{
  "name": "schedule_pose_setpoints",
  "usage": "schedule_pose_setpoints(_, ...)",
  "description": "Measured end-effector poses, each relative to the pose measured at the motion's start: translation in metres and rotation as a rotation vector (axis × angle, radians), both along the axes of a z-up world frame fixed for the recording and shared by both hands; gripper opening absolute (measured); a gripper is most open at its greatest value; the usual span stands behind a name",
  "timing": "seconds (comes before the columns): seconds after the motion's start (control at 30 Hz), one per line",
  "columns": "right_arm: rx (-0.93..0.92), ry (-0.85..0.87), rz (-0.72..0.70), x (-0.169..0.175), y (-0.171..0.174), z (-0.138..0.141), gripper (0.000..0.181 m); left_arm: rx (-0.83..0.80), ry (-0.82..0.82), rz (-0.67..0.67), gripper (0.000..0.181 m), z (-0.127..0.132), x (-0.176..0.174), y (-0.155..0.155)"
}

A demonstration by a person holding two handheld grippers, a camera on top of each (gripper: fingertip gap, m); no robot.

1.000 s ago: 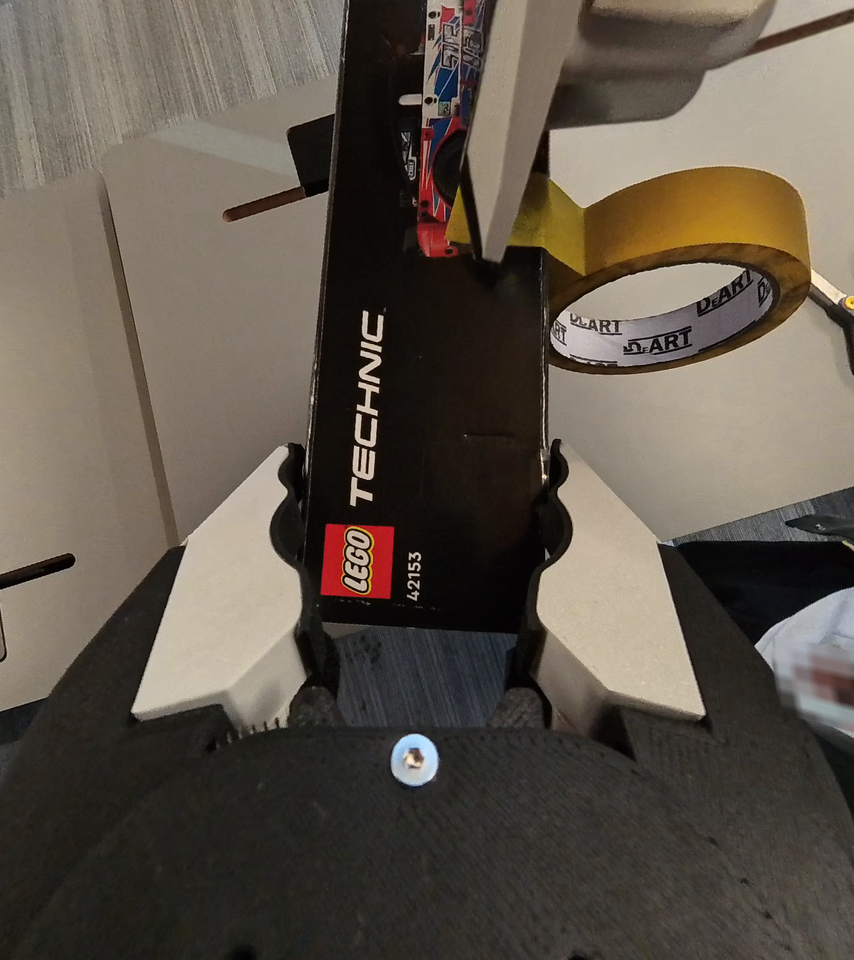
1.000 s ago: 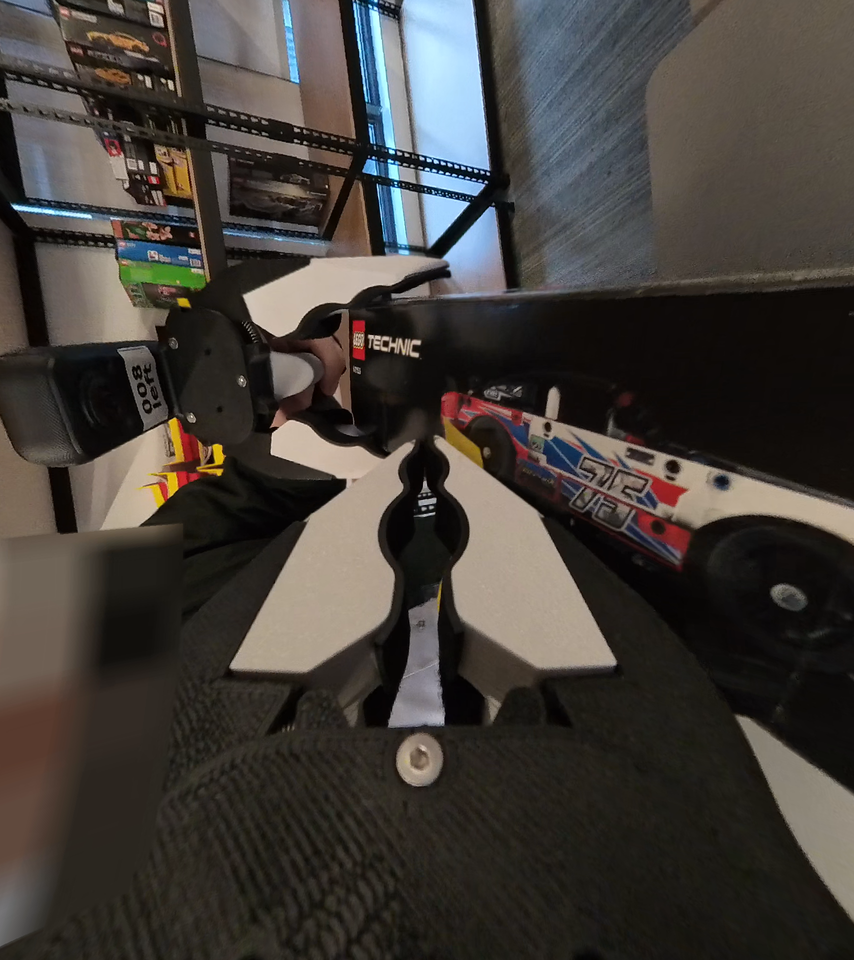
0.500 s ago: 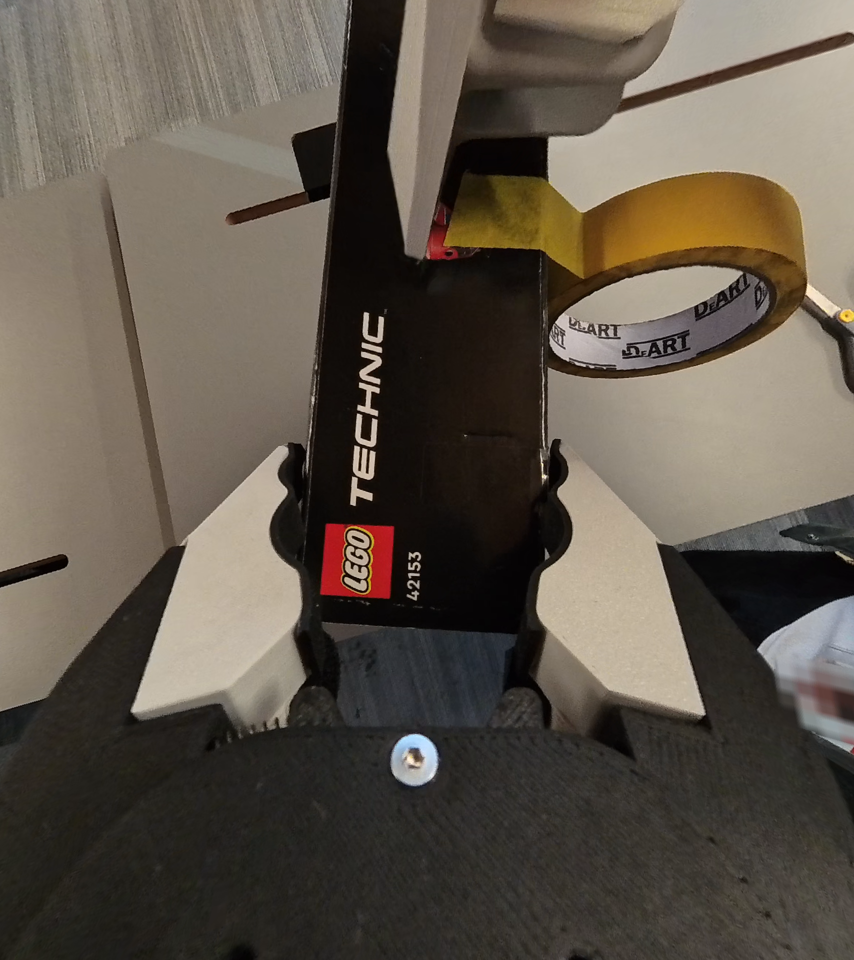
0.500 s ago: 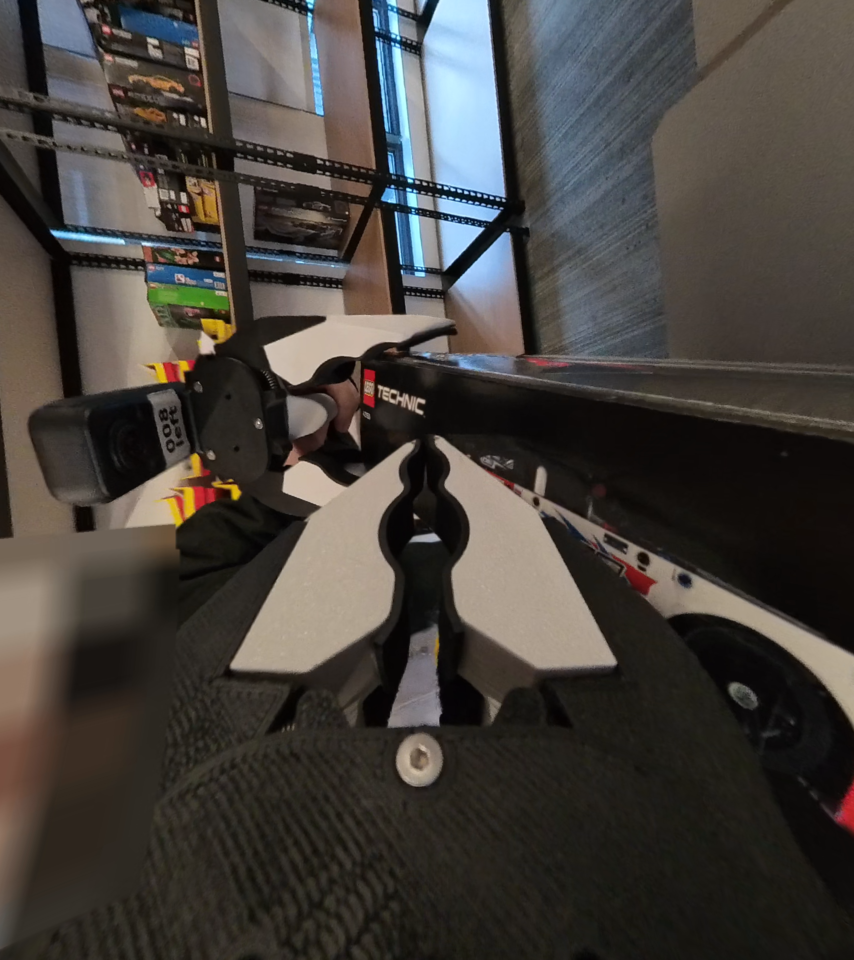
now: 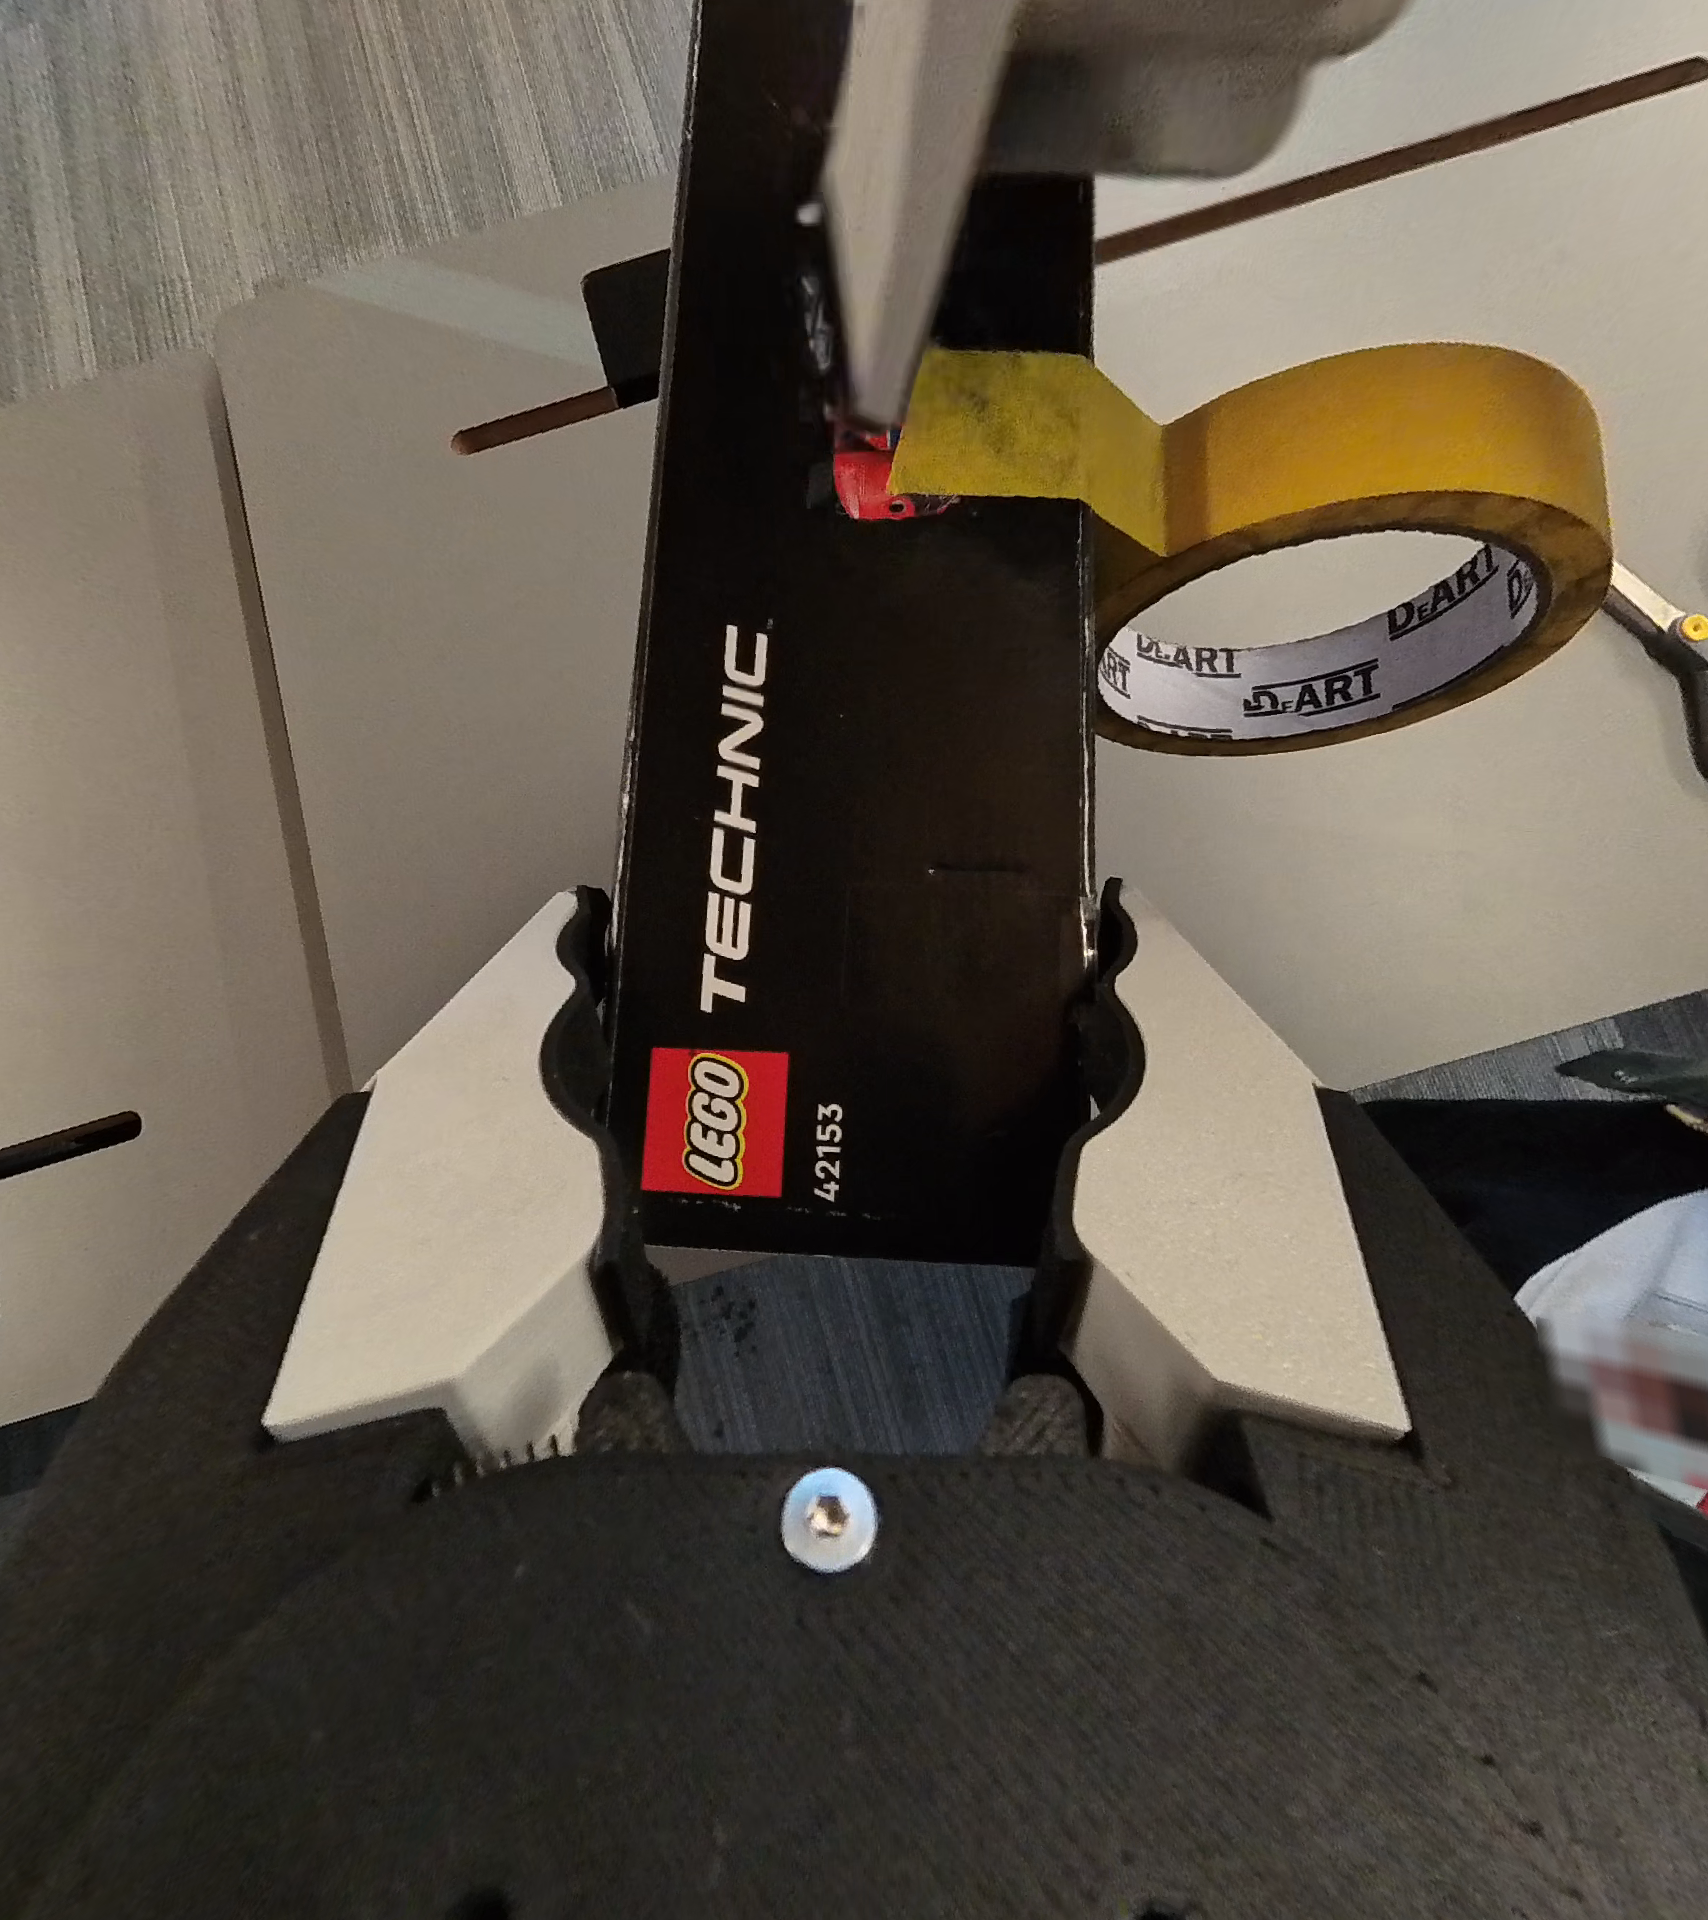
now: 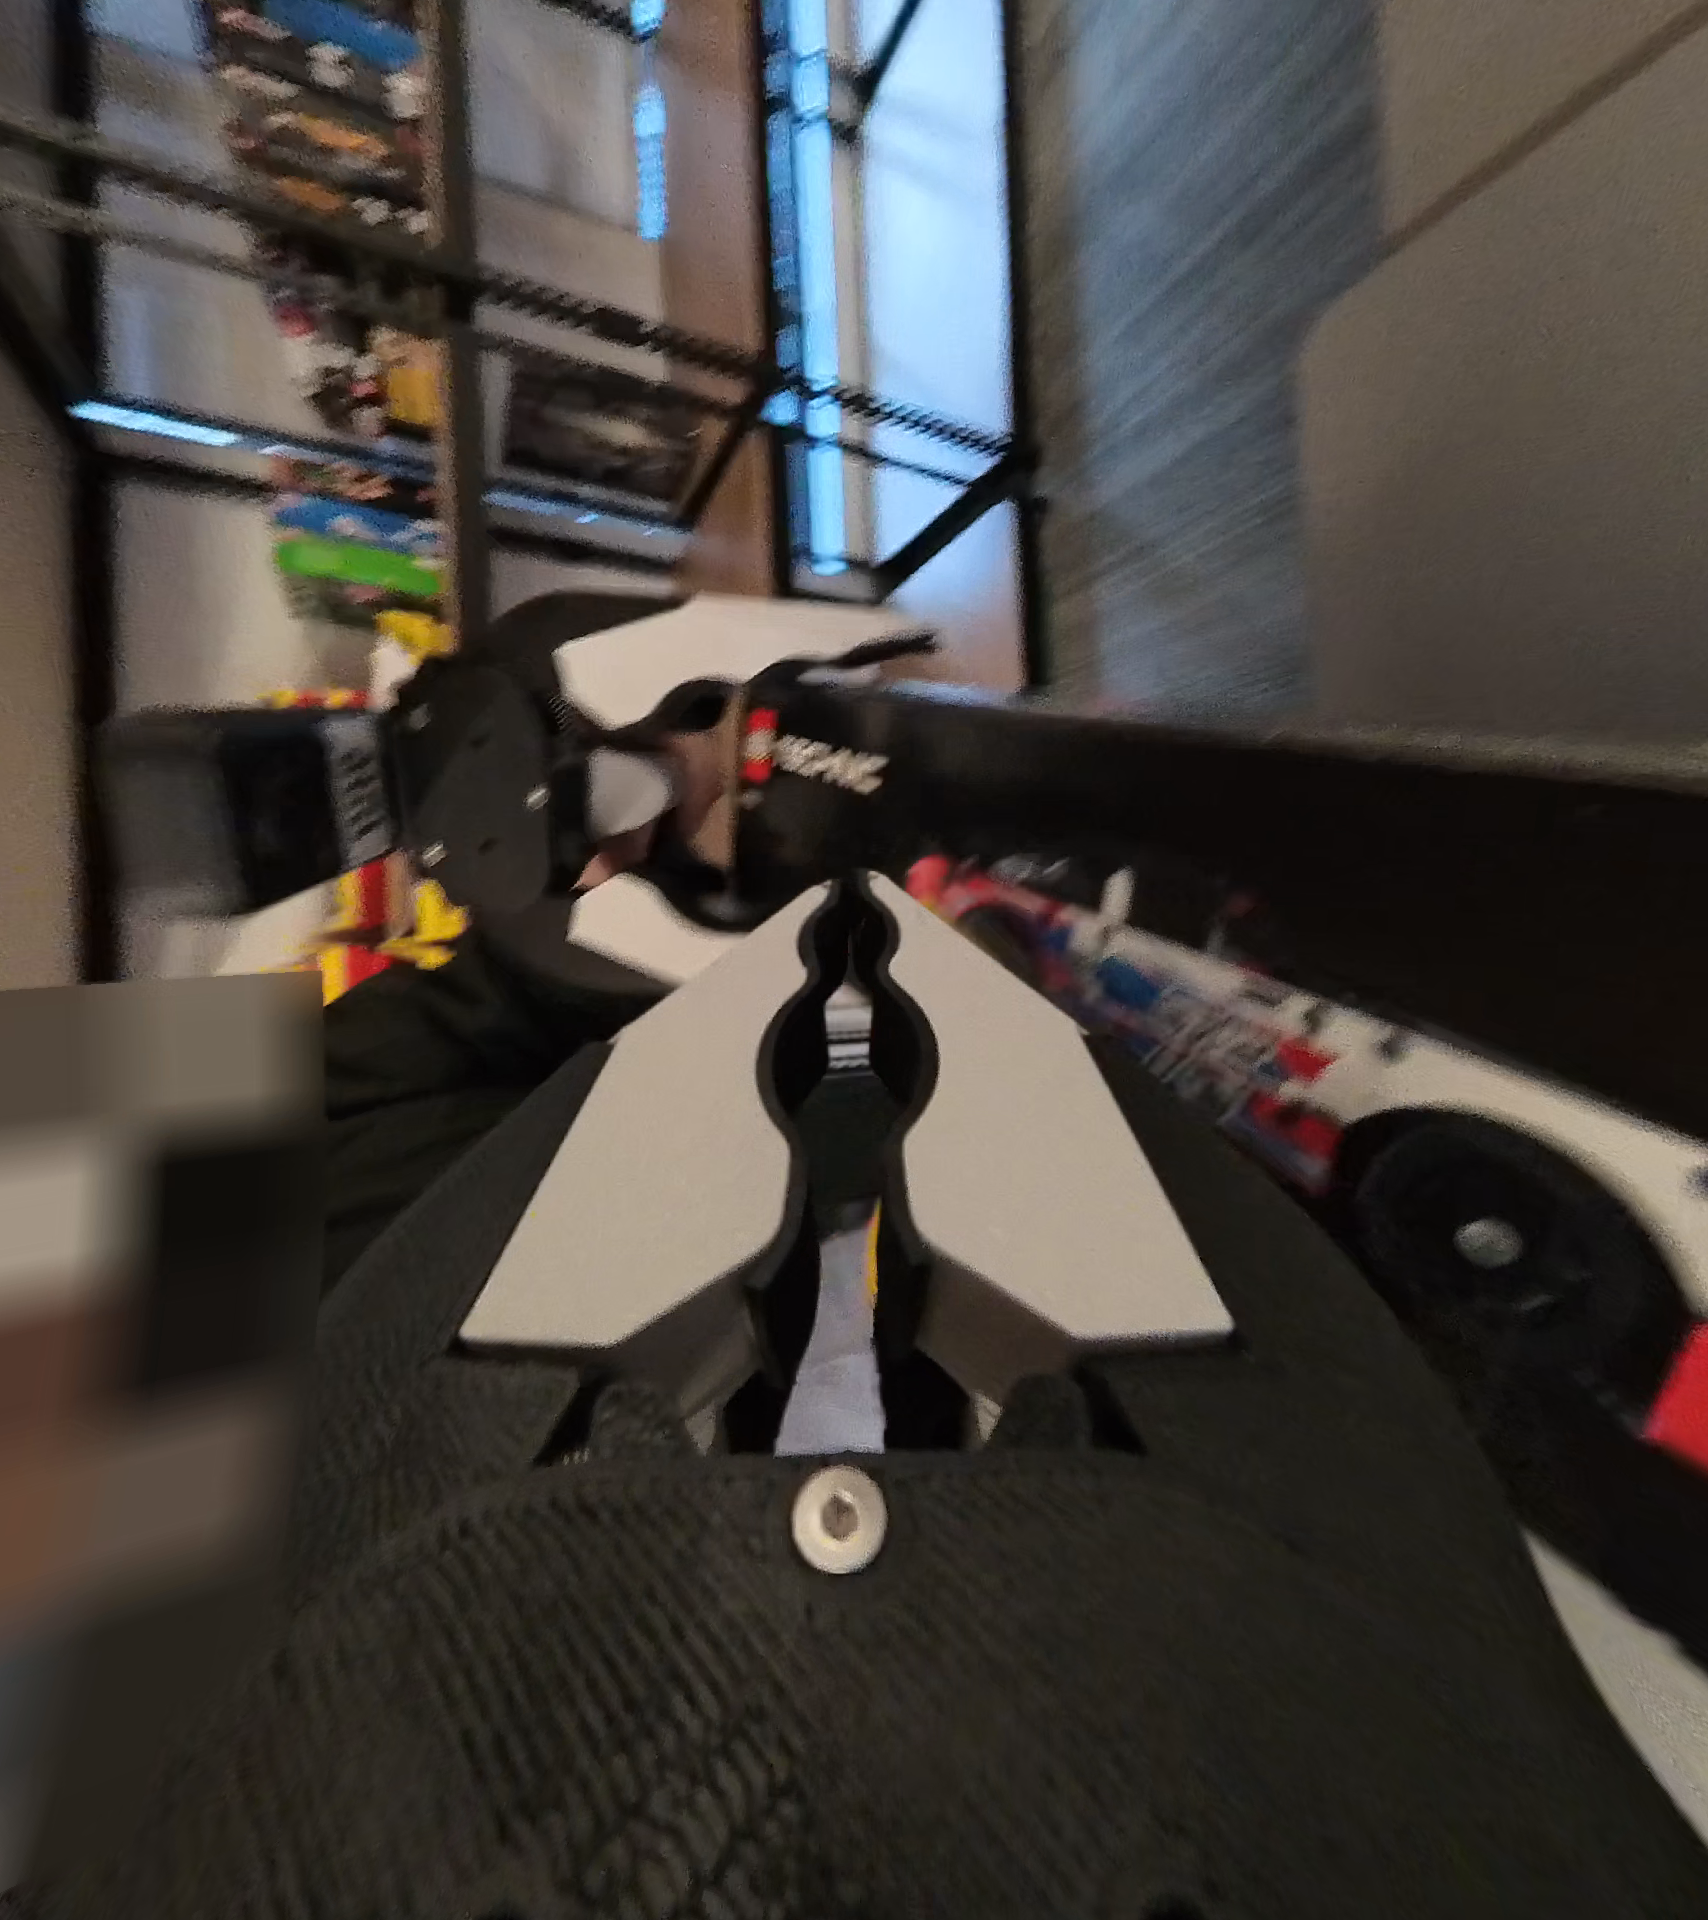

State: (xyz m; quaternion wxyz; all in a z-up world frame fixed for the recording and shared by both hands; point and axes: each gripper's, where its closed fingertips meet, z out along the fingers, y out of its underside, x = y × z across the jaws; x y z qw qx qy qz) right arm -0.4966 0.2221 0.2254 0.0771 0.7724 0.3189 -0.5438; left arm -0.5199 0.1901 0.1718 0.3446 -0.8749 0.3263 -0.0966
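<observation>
While the left hand-held gripper (image 5: 845, 1049) clamps the near end of a long black toy box (image 5: 860, 831), its two pale fingers (image 5: 476, 1174) press against the box's opposite narrow sides and the box runs away from it over the table (image 5: 1349, 914). Part of a printed red, white and blue race car (image 6: 1349, 1070) shows along the box's broad face in the right wrist view.

Farther along the box, the right hand-held gripper (image 5: 871, 410) comes down from above with its tip on the box's upper face, right beside the loose end of a strip of yellow tape (image 5: 1006, 436). In its own view the jaws stand almost together; a thin pale-and-yellow strip lies between the fingers near their base, but that view is blurred and I cannot tell whether the tips pinch it.

That strip leads off the box's right edge to a roll of yellow masking tape (image 5: 1390, 457), which sits just beside the box. Beyond the roll, near the right edge, lies a pair of scissors (image 5: 1702, 675) with grey handles.

Across the room, metal shelving (image 6: 455, 312) carries coloured boxes, seen only as a blur.
</observation>
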Motion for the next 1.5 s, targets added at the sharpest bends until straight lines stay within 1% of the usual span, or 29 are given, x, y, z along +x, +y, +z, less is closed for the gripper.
schedule_pose_setpoints(0.03, -0.035, 0.026, 0.024, 0.005, -0.008, 0.006, 0.000, 0.001, -0.002, 0.001, 0.093, 0.000, 0.000, 0.000)
schedule_pose_setpoints(0.07, -0.037, 0.010, 0.042, 0.011, -0.013, 0.003, 0.000, 0.001, -0.003, 0.001, 0.093, 0.000, 0.000, 0.000)
schedule_pose_setpoints(0.13, 0.004, -0.073, 0.073, 0.023, -0.017, -0.014, 0.000, 0.000, -0.002, 0.001, 0.093, 0.000, 0.000, 0.000)
schedule_pose_setpoints(0.2, 0.003, -0.024, -0.004, 0.020, -0.005, -0.011, 0.000, -0.001, -0.001, 0.000, 0.093, 0.000, 0.000, 0.000)
schedule_pose_setpoints(0.27, 0.065, 0.000, -0.087, 0.021, 0.012, -0.010, 0.000, -0.001, -0.002, 0.000, 0.093, 0.000, 0.000, 0.000)
schedule_pose_setpoints(0.3, 0.117, 0.025, -0.089, 0.023, 0.014, -0.007, 0.000, -0.001, -0.002, -0.001, 0.093, 0.000, 0.000, 0.000)
schedule_pose_setpoints(0.33, 0.169, 0.093, -0.073, 0.023, 0.011, 0.003, 0.000, -0.001, -0.002, -0.001, 0.093, 0.000, 0.000, 0.000)
schedule_pose_setpoints(0.4, 0.320, 0.283, -0.054, 0.024, 0.001, 0.030, 0.000, 0.001, -0.005, 0.000, 0.093, 0.000, 0.000, 0.001)
schedule_pose_setpoints(0.43, 0.415, 0.338, -0.061, 0.028, -0.005, 0.036, 0.000, 0.002, -0.007, 0.001, 0.093, 0.001, 0.000, 0.001)
schedule_pose_setpoints(0.53, 0.660, 0.411, -0.106, 0.051, -0.031, 0.034, 0.002, 0.006, -0.011, 0.002, 0.093, 0.001, 0.000, 0.001)
schedule_pose_setpoints(0.57, 0.734, 0.438, -0.162, 0.059, -0.037, 0.030, 0.040, 0.006, -0.012, 0.003, 0.093, 0.001, 0.000, 0.001)
schedule_pose_setpoints(0.6, 0.803, 0.483, -0.220, 0.069, -0.044, 0.027, 0.058, 0.006, -0.012, 0.003, 0.093, 0.001, 0.000, 0.001)
schedule_pose_setpoints(0.67, 0.877, 0.610, -0.320, 0.088, -0.056, 0.018, 0.061, 0.007, -0.011, 0.003, 0.093, 0.001, 0.000, 0.001)
schedule_pose_setpoints(0.73, 0.862, 0.646, -0.355, 0.099, -0.056, -0.001, 0.063, 0.004, -0.007, 0.001, 0.093, 0.001, 0.000, 0.001)
schedule_pose_setpoints(0.8, 0.833, 0.715, -0.335, 0.104, -0.056, -0.011, 0.062, -0.003, -0.003, 0.000, 0.093, 0.000, -0.001, 0.001)
schedule_pose_setpoints(0.87, 0.772, 0.797, -0.236, 0.102, -0.066, -0.020, 0.060, -0.007, -0.002, 0.000, 0.093, 0.000, -0.001, 0.001)
schedule_pose_setpoints(0.93, 0.793, 0.804, -0.129, 0.097, -0.073, -0.037, 0.056, -0.010, 0.005, -0.002, 0.093, 0.000, -0.001, 0.001)
schedule_pose_setpoints(1.03, 0.746, 0.888, 0.008, 0.093, -0.086, -0.046, 0.039, -0.020, 0.019, -0.004, 0.093, -0.001, 0.000, 0.000)
schedule_pose_setpoints(1.17, 0.712, 0.947, 0.085, 0.092, -0.086, -0.048, 0.022, -0.031, 0.042, -0.002, 0.094, -0.001, 0.001, -0.002)
schedule_pose_setpoints(1.3, 0.693, 0.930, 0.217, 0.086, -0.093, -0.058, 0.027, -0.040, 0.043, 0.004, 0.093, -0.002, -0.001, -0.001)
schedule_pose_setpoints(1.33, 0.665, 0.925, 0.244, 0.085, -0.095, -0.059, 0.026, -0.044, 0.044, 0.002, 0.093, -0.002, -0.001, -0.001)
schedule_pose_setpoints(1.37, 0.618, 0.926, 0.253, 0.084, -0.094, -0.058, 0.017, -0.046, 0.047, 0.000, 0.093, -0.002, -0.001, -0.001)
schedule_pose_setpoints(1.4, 0.548, 0.927, 0.267, 0.084, -0.093, -0.055, 0.012, -0.047, 0.053, -0.001, 0.093, -0.002, -0.001, -0.001)
schedule_pose_setpoints(1.5, 0.282, 0.836, 0.307, 0.082, -0.096, -0.054, 0.014, -0.055, 0.056, 0.009, 0.093, -0.002, -0.003, 0.000)
